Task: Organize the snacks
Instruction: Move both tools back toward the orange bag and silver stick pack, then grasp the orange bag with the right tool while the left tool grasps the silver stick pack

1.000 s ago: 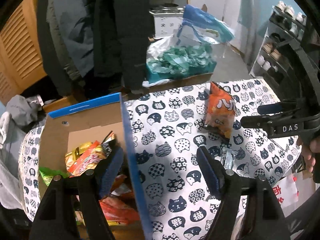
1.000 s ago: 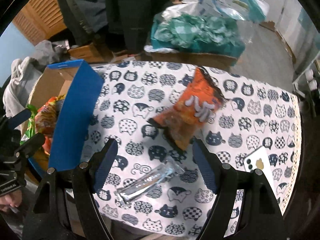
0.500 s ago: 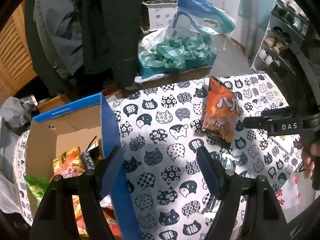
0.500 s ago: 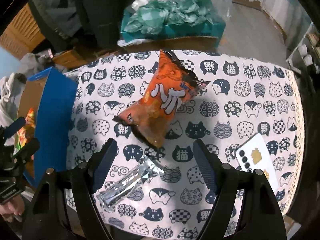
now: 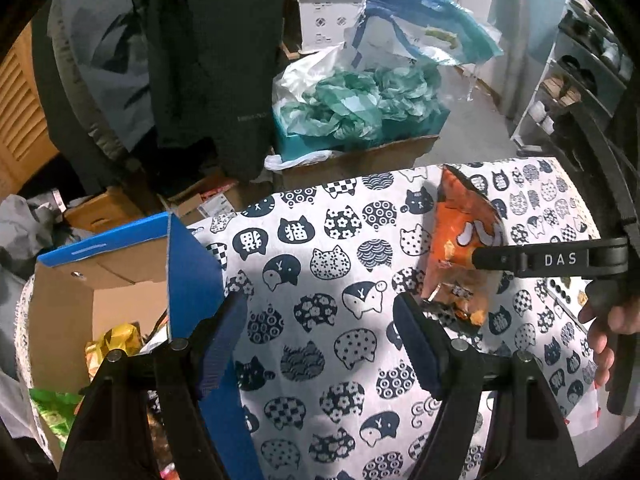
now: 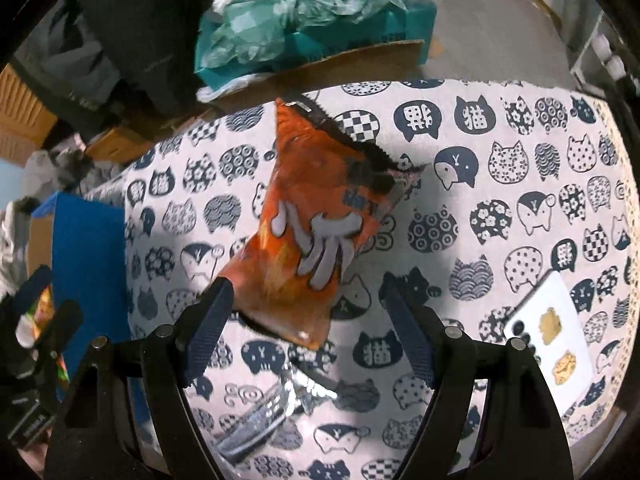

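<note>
An orange snack bag (image 6: 312, 216) lies flat on the cat-print tablecloth (image 6: 500, 184). My right gripper (image 6: 306, 312) stands open just above the bag's near end, its pads apart from the foil. A silver foil bar (image 6: 272, 412) lies nearer me, below the bag. In the left wrist view the orange snack bag (image 5: 460, 240) sits to the right, partly behind the other gripper's black finger. My left gripper (image 5: 320, 344) hangs open over the cloth beside the cardboard box (image 5: 68, 300), whose blue flap (image 5: 192, 280) stands up. Snack packets (image 5: 112, 340) fill the box.
A white phone (image 6: 552, 336) lies at the cloth's right edge. A person's hand (image 5: 604, 332) grips the right tool. Behind the table stand a carton of teal wrappers (image 5: 360, 116), hanging dark coats (image 5: 208, 60) and a shelf rack (image 5: 580, 72).
Both grippers sank closer to the table. The right one came over the orange bag and rolled; the left one shifted from over the box onto the cloth.
</note>
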`<state>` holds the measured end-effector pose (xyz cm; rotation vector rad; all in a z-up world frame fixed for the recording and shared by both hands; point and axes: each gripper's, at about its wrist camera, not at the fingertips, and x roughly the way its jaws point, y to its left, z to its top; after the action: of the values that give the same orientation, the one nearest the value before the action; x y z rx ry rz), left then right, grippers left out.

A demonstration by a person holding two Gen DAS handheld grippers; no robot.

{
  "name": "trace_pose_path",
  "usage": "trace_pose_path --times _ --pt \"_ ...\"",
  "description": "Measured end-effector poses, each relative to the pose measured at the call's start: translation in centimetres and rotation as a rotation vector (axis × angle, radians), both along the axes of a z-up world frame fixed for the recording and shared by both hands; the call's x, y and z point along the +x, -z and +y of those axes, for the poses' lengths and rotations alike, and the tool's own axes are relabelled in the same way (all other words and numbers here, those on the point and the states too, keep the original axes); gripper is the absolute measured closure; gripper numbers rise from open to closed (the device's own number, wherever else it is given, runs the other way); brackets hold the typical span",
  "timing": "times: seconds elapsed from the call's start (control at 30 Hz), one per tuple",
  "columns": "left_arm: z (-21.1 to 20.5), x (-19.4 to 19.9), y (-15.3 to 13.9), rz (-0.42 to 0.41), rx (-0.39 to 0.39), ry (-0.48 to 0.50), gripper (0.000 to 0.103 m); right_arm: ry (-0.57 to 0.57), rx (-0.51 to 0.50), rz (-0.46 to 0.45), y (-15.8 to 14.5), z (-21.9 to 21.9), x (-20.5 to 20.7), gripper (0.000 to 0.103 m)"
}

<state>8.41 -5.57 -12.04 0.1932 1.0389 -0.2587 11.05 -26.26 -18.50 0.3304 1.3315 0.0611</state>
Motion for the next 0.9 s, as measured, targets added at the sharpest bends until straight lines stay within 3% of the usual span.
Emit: trace_pose_path --times 0.4,0.7,0.9 --pt "-0.6 2.7 2.6 0.069 -0.032 -0.007 0.026 -0.014 0.021 0.049 3.5 1.6 3.0 0.025" --pt "-0.6 2.4 3.2 0.081 -0.02 0.012 0.026 -0.081 -0.053 0.063 4.9 3.4 3.6 0.025" --pt "-0.5 1.8 3.1 0.086 -0.02 0.018 0.026 -0.173 -0.132 0.043 4.5 4.3 3.0 0.045"
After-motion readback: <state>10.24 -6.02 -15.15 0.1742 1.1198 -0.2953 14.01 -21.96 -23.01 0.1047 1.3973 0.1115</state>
